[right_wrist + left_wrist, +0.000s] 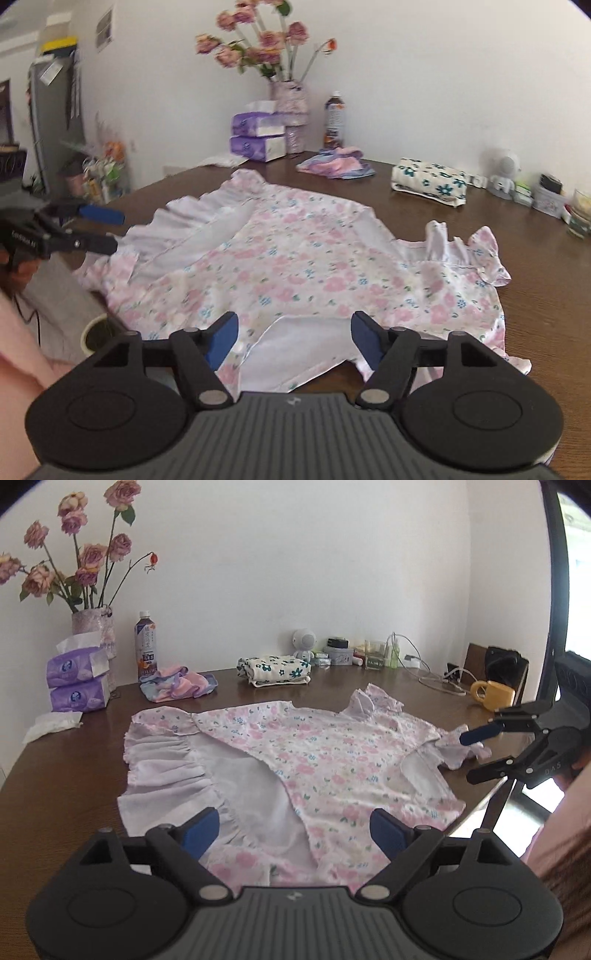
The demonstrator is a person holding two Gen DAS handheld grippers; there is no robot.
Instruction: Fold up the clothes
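Observation:
A pink floral dress [295,760] [295,266] lies spread on the brown table [59,775], one side turned over so its white inside and ruffled hem show. My left gripper [295,830] hovers over the dress's near edge, open, with nothing between its blue pads. In the right wrist view it sits at the far left [115,229], beside the ruffled hem. My right gripper [293,338] hangs open above the opposite near edge of the dress, also holding nothing. The left wrist view shows it at the right [471,756], close to a frilled sleeve [458,749].
Along the back of the table stand a folded floral cloth [275,668], a pastel cloth [177,686], tissue packs [77,679], a vase of roses [94,627], a bottle [147,646], a yellow mug [495,696], cables and small items. A person's pink sleeve [18,354] is at the edge.

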